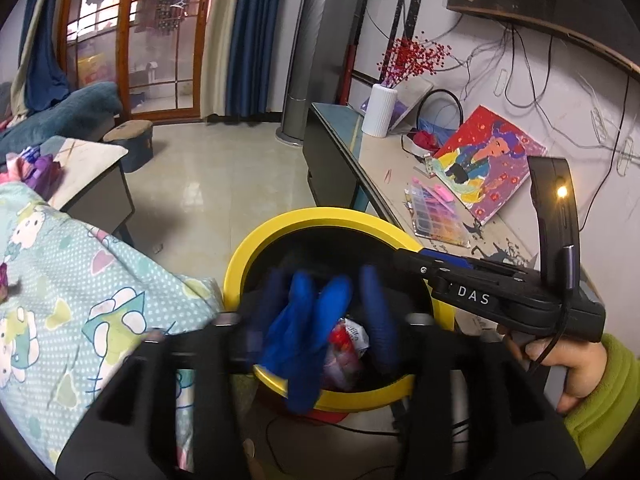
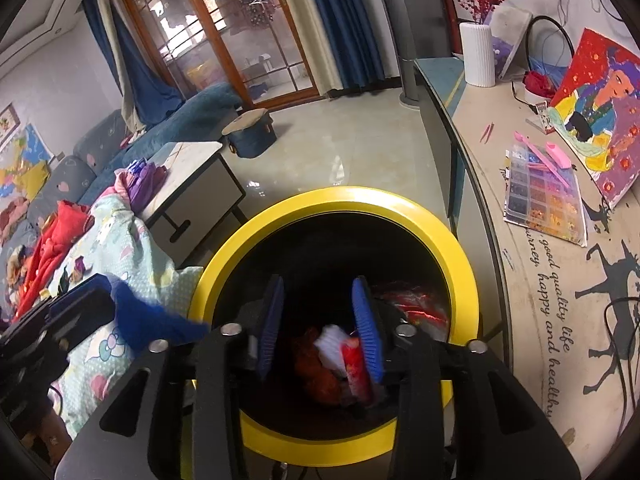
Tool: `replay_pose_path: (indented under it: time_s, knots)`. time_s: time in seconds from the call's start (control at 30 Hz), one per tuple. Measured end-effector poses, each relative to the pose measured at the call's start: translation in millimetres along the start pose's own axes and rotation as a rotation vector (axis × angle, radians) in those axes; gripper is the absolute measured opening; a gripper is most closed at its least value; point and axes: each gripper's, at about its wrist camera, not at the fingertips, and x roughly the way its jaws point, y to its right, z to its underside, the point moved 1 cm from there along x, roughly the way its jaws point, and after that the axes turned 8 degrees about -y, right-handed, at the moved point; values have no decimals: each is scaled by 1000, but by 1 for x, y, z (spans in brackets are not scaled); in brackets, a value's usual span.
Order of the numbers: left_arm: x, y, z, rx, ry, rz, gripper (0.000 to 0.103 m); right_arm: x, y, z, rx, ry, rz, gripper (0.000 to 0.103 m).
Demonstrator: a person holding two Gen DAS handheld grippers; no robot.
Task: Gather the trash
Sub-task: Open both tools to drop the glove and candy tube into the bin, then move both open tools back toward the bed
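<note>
Trash (image 2: 344, 354), red and white wrappers, lies at the bottom of a yellow-rimmed bin (image 2: 460, 256) standing on the floor between a low cabinet (image 2: 472, 128) and a patterned quilt (image 2: 120, 256). Right gripper (image 2: 318, 326) hangs over the bin's mouth, jaws apart, nothing pressed between the blue pads (image 2: 366, 328). Left gripper (image 1: 320, 312), blurred, is also above the bin; a blue cloth-like piece (image 1: 300, 344) hangs between its parted fingers, over the near rim, and whether the pads touch it cannot be told. A hand (image 1: 568, 364) in a green sleeve (image 1: 604, 396) holds the right gripper's handle.
</note>
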Motion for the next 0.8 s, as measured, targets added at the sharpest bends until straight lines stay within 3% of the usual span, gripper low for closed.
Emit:
replay_pose_path:
  time_s: [0.07, 0.13, 0.3, 0.53, 0.8]
  knots:
    - [-4, -4, 1, -12, 9, -5, 58, -1, 0, 0, 2, 5, 1, 39]
    - [-9, -9, 2, -32, 21, -8, 77, -4, -1, -1, 5, 14, -1, 44]
    - [-28, -16, 5, -52, 62, -33, 92, -12, -9, -3, -7, 45, -4, 50]
    - [-61, -35, 12, -90, 134, -130, 92, -29, -37, -4, -55, 96, -64, 54]
    - [-104, -73, 24, -171, 207, -265, 92, -41, -101, -2, -201, 120, -147, 60]
